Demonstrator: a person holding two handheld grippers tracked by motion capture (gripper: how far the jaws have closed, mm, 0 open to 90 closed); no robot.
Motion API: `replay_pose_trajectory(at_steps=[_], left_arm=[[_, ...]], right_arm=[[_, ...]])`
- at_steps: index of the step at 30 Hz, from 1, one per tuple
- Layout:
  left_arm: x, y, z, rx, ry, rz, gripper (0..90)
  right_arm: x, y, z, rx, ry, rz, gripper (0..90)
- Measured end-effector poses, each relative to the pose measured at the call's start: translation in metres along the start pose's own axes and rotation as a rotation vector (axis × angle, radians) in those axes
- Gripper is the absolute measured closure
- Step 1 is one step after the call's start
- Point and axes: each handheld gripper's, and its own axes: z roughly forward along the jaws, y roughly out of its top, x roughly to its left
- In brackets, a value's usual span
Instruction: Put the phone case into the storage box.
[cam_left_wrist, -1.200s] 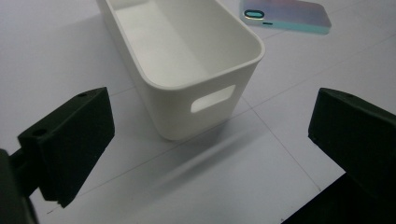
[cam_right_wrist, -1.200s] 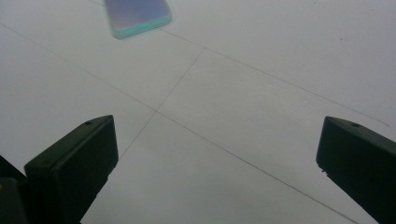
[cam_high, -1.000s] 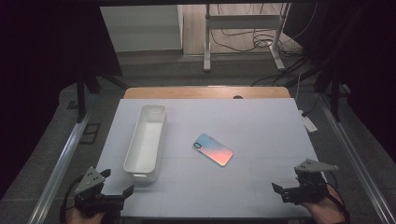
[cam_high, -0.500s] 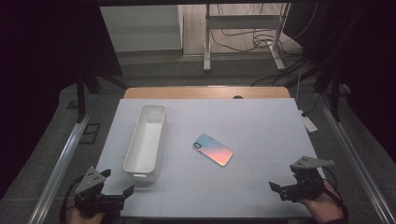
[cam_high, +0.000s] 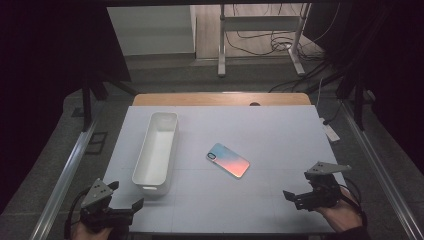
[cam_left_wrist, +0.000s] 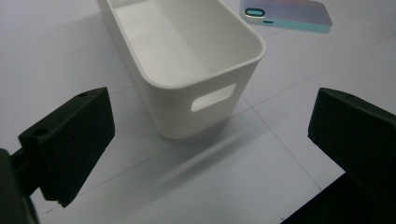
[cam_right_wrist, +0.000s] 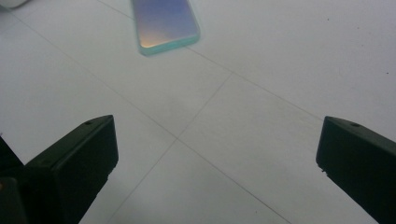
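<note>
A phone (cam_high: 228, 159) with a pink-to-blue back lies face down in the middle of the white table (cam_high: 280, 130). To its left stands a long, empty white bin (cam_high: 142, 179). My left gripper (cam_high: 125, 196) is open at the front left corner. In the left gripper view its jaws (cam_left_wrist: 212, 140) stand wide apart and face the bin's handle end (cam_left_wrist: 187, 107), with the phone (cam_left_wrist: 289, 11) beyond. My right gripper (cam_high: 296, 196) is open at the front right. The right gripper view has the gripper (cam_right_wrist: 215, 154) over bare table, short of the phone (cam_right_wrist: 163, 23).
A wooden strip (cam_high: 220, 99) borders the table's far edge. Metal rails (cam_high: 70, 165) run along both sides. A stand with cables (cam_high: 260, 30) is on the floor behind. A small white object (cam_high: 330, 131) lies off the right edge.
My right gripper has shifted slightly left and forward, toward the phone. The left gripper, the bin and the phone have not moved.
</note>
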Motion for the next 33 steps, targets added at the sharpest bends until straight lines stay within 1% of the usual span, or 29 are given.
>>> replay_pose_trajectory(at_steps=[3,6,9,15,17,18,25,29,33], left_arm=[[0.0,0.0,0.0,0.0,0.0,0.001,1.2],[0.0,0.0,0.0,0.001,0.0,0.001,1.2],[0.0,0.0,0.0,0.0,-0.001,0.0,1.2],[0.0,0.0,0.0,0.002,-0.001,0.003,1.2],[0.0,0.0,0.0,0.001,-0.001,0.002,1.2],[0.0,0.0,0.0,0.002,-0.001,0.002,1.2],[0.0,0.0,0.001,0.003,-0.001,0.003,1.2],[0.0,0.0,0.001,0.005,-0.002,0.004,1.2],[0.0,0.001,0.001,0.006,-0.002,0.002,1.2]], right_arm=[[0.0,0.004,0.001,-0.005,0.012,0.0,0.0],[0.001,0.007,0.003,-0.005,0.013,-0.013,0.0],[0.001,0.011,0.006,0.001,0.013,-0.026,0.0],[0.002,0.016,0.011,0.009,0.028,-0.029,0.0],[0.003,0.019,0.014,0.017,0.031,-0.022,0.0],[0.003,0.02,0.015,0.018,0.03,-0.032,0.0],[0.005,0.027,0.02,0.026,0.032,-0.043,0.0],[0.007,0.031,0.024,0.033,0.039,-0.062,0.0],[0.007,0.035,0.028,0.043,0.044,-0.063,0.0]])
